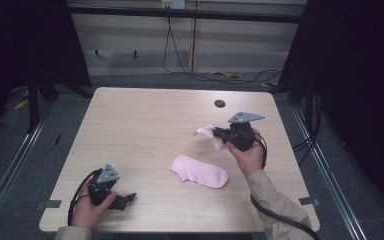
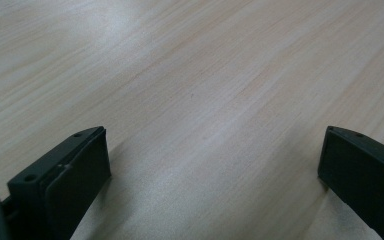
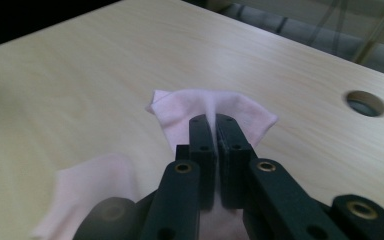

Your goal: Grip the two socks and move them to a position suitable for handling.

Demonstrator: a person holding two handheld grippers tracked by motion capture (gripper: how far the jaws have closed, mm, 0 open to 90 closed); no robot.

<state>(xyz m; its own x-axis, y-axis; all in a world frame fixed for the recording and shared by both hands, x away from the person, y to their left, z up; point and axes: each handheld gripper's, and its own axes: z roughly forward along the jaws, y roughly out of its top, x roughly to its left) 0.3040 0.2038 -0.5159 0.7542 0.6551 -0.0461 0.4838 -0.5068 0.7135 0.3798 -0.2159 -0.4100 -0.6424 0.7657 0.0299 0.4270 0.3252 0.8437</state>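
Note:
Two pale pink socks are on the light wooden table (image 1: 145,125). One sock (image 1: 200,171) lies flat near the table's middle. The other sock (image 1: 207,132) (image 3: 215,107) is lifted at the right, pinched in my right gripper (image 1: 219,135) (image 3: 215,122), whose jaws are shut on its fabric; the cloth fans out beyond the fingertips and hangs below them. My left gripper (image 1: 128,198) (image 2: 212,160) rests low at the table's front left, open, with bare wood between its jaws.
A round cable hole (image 1: 220,103) (image 3: 364,102) sits in the table near its far right edge. Beyond the table are a grey floor, black frame posts and loose cables (image 1: 200,75).

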